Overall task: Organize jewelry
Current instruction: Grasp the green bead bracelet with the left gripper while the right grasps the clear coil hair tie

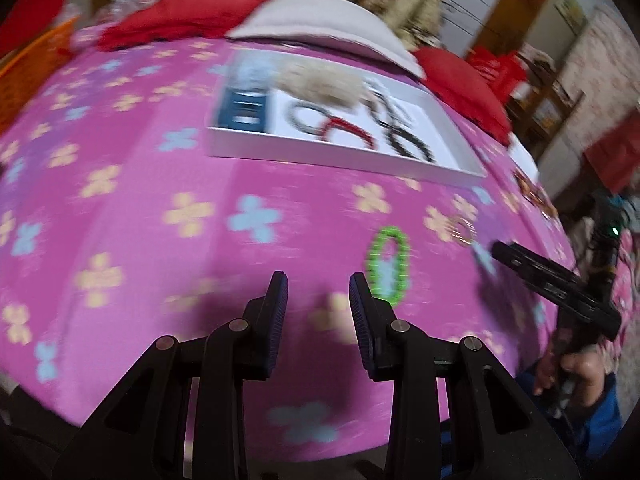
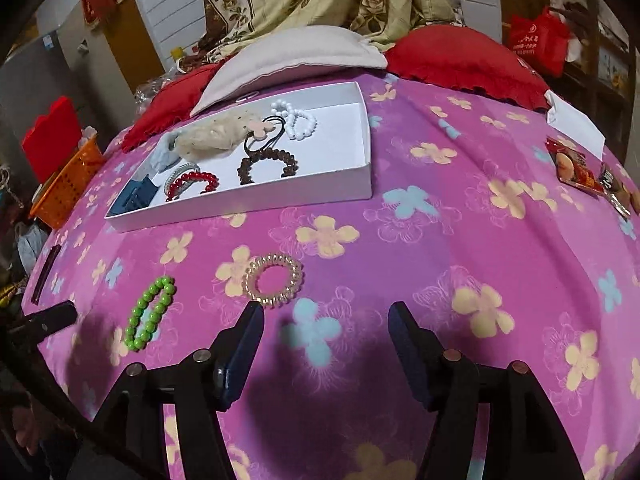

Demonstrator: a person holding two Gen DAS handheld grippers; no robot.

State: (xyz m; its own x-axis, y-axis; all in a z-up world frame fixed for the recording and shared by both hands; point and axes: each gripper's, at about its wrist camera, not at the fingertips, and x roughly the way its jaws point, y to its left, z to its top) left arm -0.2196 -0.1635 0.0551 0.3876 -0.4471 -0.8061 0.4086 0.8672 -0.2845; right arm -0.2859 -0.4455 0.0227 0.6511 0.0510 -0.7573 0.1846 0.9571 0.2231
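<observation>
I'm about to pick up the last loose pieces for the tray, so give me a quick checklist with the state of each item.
1. Right tool open and empty: ok.
2. Left tool open and empty: ok.
3. Gold spiral coil hair tie free on the pink floral blanket, just ahead of the right tool: ok.
4. Green bead bracelet lying apart from it: ok.
5. White cardboard tray has bare floor: ok.
6. Left view sharp: not ok, blurred.

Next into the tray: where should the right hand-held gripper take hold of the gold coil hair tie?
Pinch the near arc of the coil tie from above, one finger inside the ring and one outside. It lies flat on the bedspread, just ahead of the open right hand-held gripper, clear of the green bracelet.
</observation>
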